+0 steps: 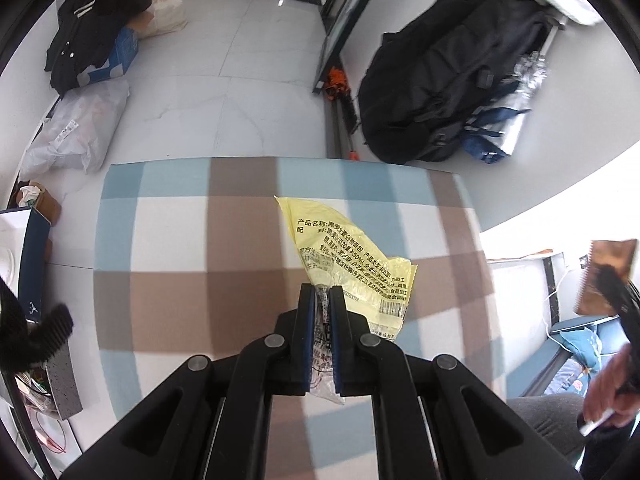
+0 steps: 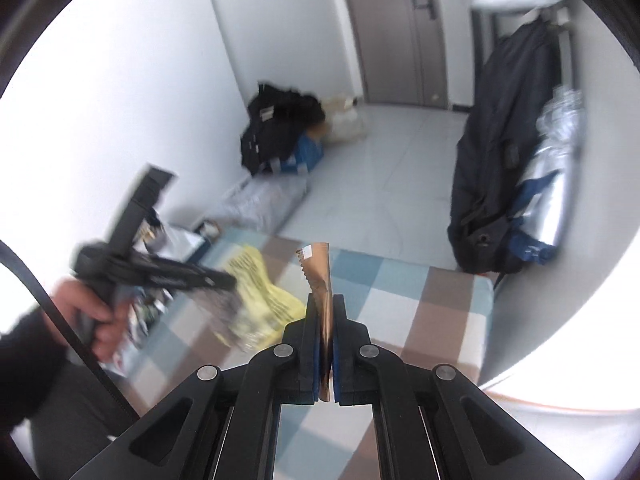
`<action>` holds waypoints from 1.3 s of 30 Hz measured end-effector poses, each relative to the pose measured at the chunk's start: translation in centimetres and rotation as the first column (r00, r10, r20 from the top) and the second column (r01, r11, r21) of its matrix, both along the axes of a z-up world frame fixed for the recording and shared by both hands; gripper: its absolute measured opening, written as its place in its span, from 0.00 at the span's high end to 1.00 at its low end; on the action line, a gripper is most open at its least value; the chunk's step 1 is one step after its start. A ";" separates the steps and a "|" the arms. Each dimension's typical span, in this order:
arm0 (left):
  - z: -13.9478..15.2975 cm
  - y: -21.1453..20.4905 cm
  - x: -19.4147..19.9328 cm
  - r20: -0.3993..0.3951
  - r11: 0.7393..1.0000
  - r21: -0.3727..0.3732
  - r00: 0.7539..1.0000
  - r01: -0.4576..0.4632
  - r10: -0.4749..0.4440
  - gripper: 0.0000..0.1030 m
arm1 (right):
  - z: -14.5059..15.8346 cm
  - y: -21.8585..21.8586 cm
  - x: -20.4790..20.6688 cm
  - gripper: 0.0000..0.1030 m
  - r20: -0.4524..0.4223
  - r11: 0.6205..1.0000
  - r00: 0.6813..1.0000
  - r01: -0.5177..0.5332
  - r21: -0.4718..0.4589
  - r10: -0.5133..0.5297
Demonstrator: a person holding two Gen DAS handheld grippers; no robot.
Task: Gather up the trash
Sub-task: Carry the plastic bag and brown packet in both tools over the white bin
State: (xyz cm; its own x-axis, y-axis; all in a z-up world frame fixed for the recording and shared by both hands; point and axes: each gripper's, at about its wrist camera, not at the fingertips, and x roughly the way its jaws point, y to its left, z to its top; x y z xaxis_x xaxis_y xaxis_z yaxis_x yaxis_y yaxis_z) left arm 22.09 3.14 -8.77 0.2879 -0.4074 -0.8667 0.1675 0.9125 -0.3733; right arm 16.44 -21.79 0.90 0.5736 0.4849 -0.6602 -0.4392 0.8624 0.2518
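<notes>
My left gripper is shut on a crumpled yellow plastic wrapper with black print, held above the checked tabletop. In the right wrist view my right gripper is shut on a thin copper-brown wrapper with a serrated edge, standing up between the pads. That brown wrapper also shows at the right edge of the left wrist view. The yellow wrapper and the left gripper, held by a hand, appear blurred at the left of the right wrist view.
A large black bag with a blue and silver bag lies on the floor beyond the table. A black garment on a blue box and a white plastic bag sit at far left. Open boxes stand beside the table's left edge.
</notes>
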 end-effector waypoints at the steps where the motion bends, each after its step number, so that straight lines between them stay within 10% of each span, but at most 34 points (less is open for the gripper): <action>1: 0.4 -0.4 -0.5 0.005 1.000 -0.004 1.000 0.001 -0.001 0.97 | 1.0 -0.6 -1.1 0.97 0.017 1.000 1.000 0.013 0.011 -0.013; 10: 5.9 -7.1 -6.3 0.101 0.993 -0.036 0.989 0.115 -0.110 0.97 | 7.7 -8.6 -10.7 0.97 0.132 0.983 0.977 0.159 0.090 -0.170; 18: 7.9 -15.0 -9.3 0.149 0.968 -0.057 0.961 0.243 -0.233 0.97 | 7.5 -17.2 -16.1 0.97 0.119 0.940 0.934 0.328 0.094 -0.338; 39: -1.7 -34.5 -11.0 -0.025 0.858 0.051 0.859 0.512 -0.511 0.97 | -13.9 -31.8 -16.6 0.97 -0.315 0.755 0.732 0.652 0.067 -0.604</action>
State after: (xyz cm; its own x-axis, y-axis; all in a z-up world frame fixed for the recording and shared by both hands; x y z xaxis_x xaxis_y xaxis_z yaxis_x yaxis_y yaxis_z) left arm 11.05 -31.39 -10.46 0.0429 -0.4477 -0.8931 0.6128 0.7179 -0.3304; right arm -0.11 -53.55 -12.99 0.6057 0.1879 -0.7732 0.2901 0.8527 0.4345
